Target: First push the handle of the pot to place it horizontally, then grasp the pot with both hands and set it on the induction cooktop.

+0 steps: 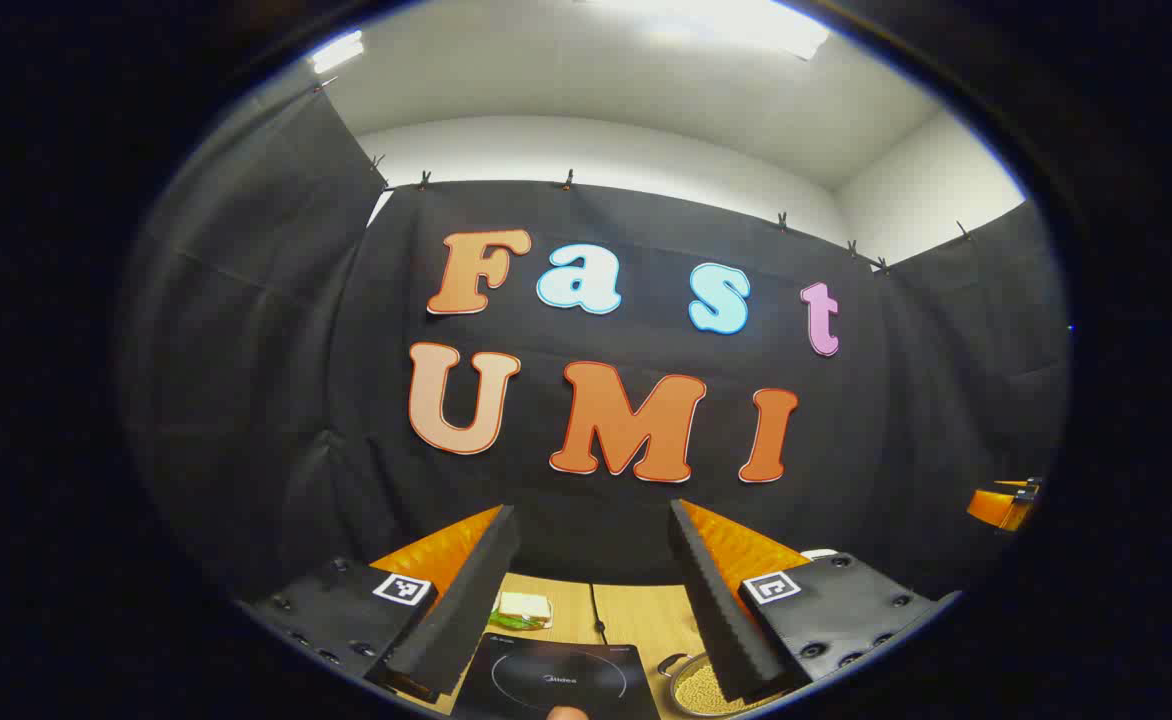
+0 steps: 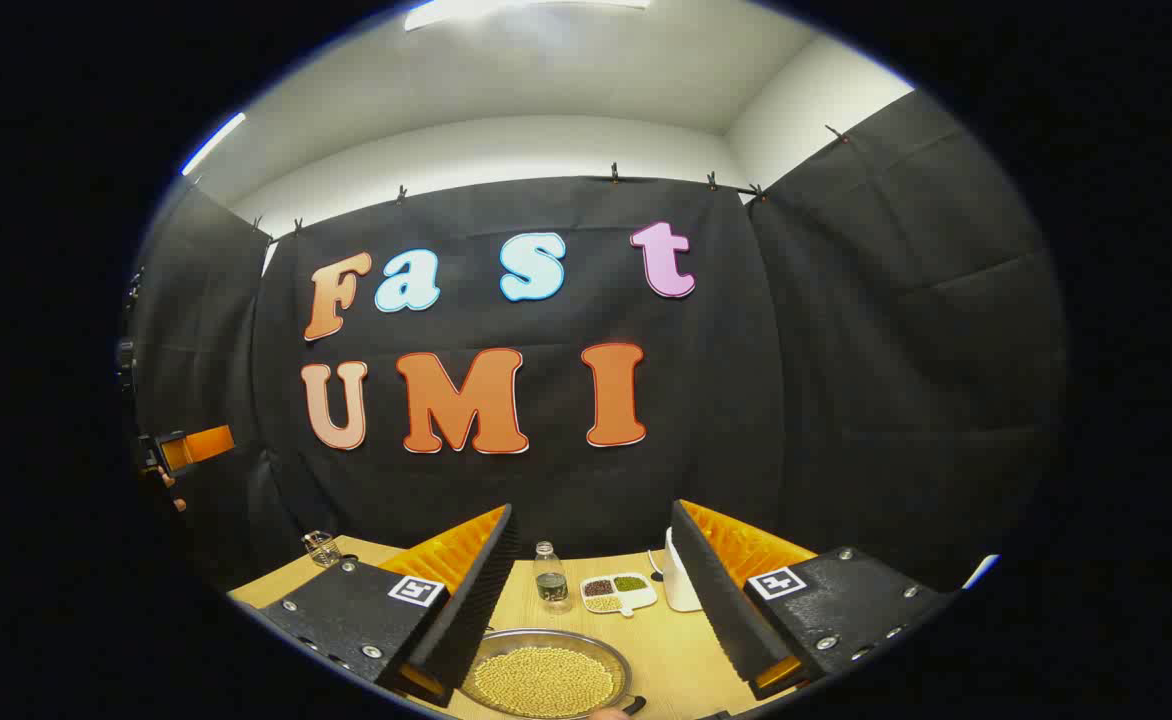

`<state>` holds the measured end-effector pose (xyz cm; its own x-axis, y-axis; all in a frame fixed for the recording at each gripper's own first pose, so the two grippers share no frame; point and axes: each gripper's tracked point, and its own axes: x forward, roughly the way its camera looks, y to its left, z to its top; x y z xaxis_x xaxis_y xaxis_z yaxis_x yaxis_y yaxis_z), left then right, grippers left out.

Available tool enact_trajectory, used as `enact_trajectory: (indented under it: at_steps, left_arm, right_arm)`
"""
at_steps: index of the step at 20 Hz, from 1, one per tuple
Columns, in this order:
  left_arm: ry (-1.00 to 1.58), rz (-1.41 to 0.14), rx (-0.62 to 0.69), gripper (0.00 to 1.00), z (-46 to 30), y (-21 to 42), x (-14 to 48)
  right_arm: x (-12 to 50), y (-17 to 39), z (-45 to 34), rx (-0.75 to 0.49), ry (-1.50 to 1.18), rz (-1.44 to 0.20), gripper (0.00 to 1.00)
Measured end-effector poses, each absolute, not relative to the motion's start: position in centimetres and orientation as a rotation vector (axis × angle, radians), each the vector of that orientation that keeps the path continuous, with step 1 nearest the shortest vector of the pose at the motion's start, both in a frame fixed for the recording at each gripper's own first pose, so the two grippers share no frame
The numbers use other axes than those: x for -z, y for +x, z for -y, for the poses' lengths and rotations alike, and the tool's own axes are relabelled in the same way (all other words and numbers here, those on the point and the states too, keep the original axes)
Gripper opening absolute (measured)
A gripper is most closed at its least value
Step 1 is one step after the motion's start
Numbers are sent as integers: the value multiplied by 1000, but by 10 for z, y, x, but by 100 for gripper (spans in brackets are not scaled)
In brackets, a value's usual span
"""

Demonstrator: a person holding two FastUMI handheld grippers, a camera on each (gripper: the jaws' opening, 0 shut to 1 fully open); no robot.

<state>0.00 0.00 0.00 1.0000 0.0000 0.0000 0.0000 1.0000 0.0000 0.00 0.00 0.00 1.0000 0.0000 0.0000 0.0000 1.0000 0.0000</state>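
Pot (image 2: 544, 680) (full of beans) sits below the spread right gripper (image 2: 594, 585); left gripper (image 1: 594, 590) likewise spread.

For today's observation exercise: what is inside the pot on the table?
The pot holds a heaped layer of small yellowish beans, spread nearly to its rim. Its bottom is covered by them, so anything beneath cannot be seen.

- pot (image 2: 544, 680): near rim and handle run off the bottom edge in the right gripper view
- in the left gripper view, a finger (image 1: 736, 640) covers half the pot
- cooktop (image 1: 556, 680) left of the pot: front edge cut off
- divided dish (image 2: 618, 592) behind the pot: contents too small to tell
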Motion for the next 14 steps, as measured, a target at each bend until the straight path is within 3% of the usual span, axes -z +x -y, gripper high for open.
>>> enact_trajectory:
  at_steps: [14]
  left_arm:
    - [18, 23, -10, 97, -10, -5, -3]
  right_arm:
    - [-4, -4, -15, -25, -28, 7, 95]
